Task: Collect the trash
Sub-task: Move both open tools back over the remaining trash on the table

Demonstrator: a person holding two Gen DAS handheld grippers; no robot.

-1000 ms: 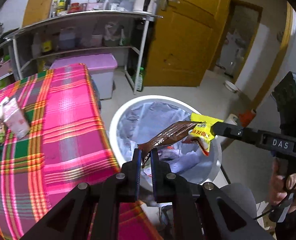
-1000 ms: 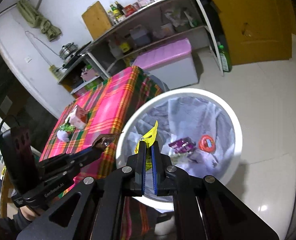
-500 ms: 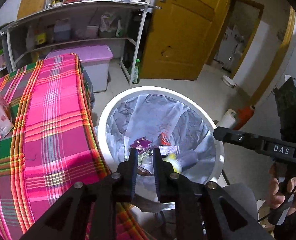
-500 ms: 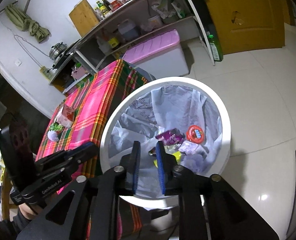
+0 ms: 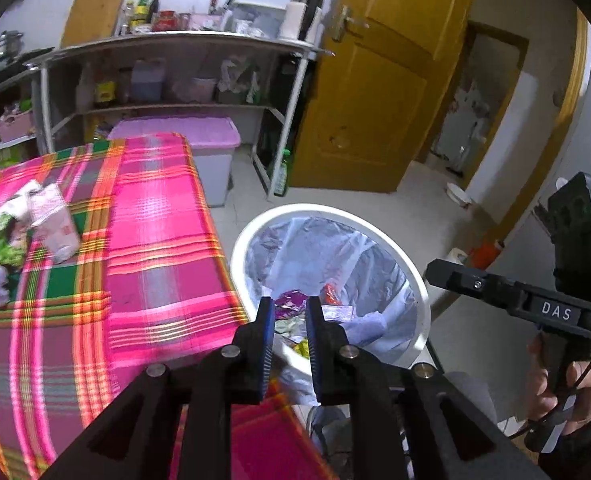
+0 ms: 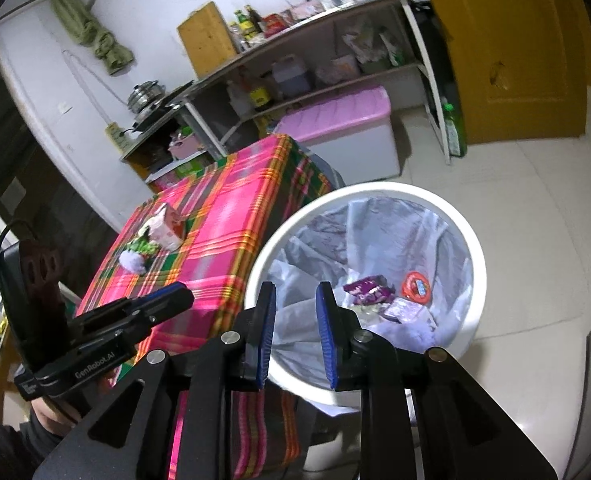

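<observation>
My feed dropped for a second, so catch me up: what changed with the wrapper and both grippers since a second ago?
The brown-and-yellow snack wrapper both grippers held over the white round trash bin was let go and dropped inside. The left gripper and right gripper now stand open and empty, and the left has swung back toward the table. The pink carton and green scraps stayed on the pink plaid tablecloth.

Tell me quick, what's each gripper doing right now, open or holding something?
Left gripper: jaws open, holding nothing.
Right gripper: jaws open, holding nothing.
</observation>
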